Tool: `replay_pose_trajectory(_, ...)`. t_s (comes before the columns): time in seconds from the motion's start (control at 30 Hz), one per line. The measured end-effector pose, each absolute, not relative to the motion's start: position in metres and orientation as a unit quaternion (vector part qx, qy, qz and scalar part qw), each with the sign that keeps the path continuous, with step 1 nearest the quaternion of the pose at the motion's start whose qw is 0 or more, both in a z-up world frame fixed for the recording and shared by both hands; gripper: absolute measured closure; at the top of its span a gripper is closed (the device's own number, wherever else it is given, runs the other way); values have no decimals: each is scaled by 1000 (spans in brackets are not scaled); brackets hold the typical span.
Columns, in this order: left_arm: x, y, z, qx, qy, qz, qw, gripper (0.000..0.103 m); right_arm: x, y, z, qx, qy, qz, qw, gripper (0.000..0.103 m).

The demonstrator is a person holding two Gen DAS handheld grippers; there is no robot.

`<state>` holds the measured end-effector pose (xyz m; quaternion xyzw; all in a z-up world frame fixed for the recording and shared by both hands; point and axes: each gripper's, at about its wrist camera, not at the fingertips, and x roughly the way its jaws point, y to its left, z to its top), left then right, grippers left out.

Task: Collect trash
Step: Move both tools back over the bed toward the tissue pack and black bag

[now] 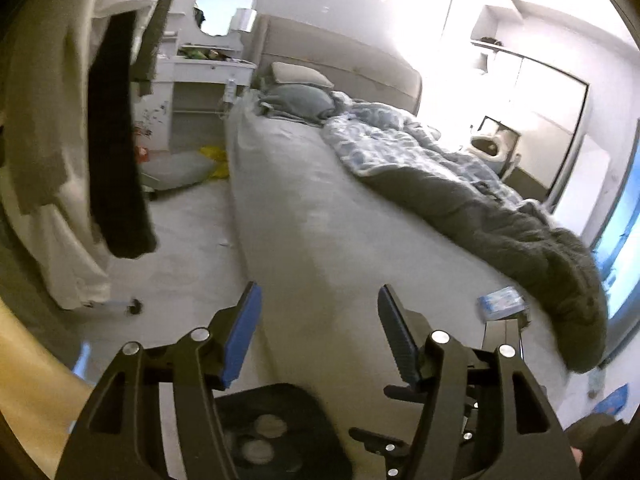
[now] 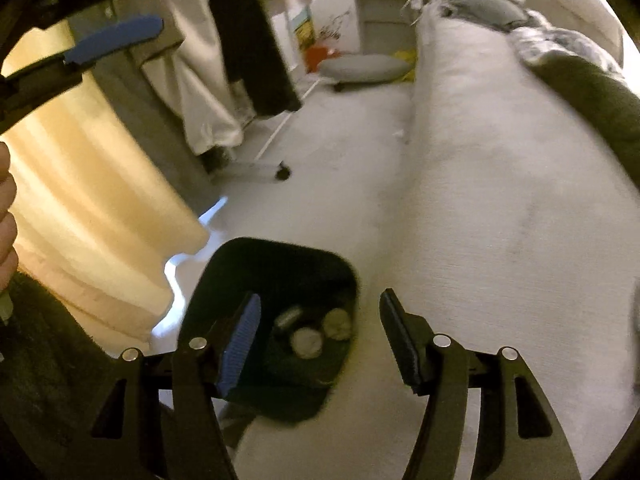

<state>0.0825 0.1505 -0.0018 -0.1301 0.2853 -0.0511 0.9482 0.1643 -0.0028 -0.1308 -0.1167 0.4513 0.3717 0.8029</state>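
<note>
A black bin [image 2: 280, 276] stands on the pale floor beside the bed, with several pale round bits of trash [image 2: 306, 342] in its bottom. My right gripper [image 2: 320, 296] hangs open above the bin's right edge with nothing between its jaws. My left gripper [image 1: 320, 292] is also open and empty, over the near corner of the bed, with the bin [image 1: 276, 428] below it. In the right wrist view its blue-padded finger [image 2: 116, 36] shows at the top left. A small blue packet [image 1: 502, 306] lies on the bed near the dark duvet.
The bed [image 1: 320, 200] carries a rumpled duvet [image 1: 480, 208] and pillows. A wheeled clothes rack with hanging garments [image 1: 116, 140] stands on the left, a yellow curtain [image 2: 92, 200] beside it. Further back are a white dressing table [image 1: 208, 68] and a floor cushion [image 1: 180, 168]. A hand [image 2: 6, 208] shows at the left edge.
</note>
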Motion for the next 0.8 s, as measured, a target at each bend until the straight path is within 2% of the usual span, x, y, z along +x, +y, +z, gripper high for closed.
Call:
replay_pose_trajectory(0.4,109,67,7,-125,281,-117,944,26,168,-106,-96,-110,379,281,875,37)
replay_pose_trajectory(0.8,133,7,-6,-126,312,-154,929,20,161,-159,-101,-102,375,227,893,36)
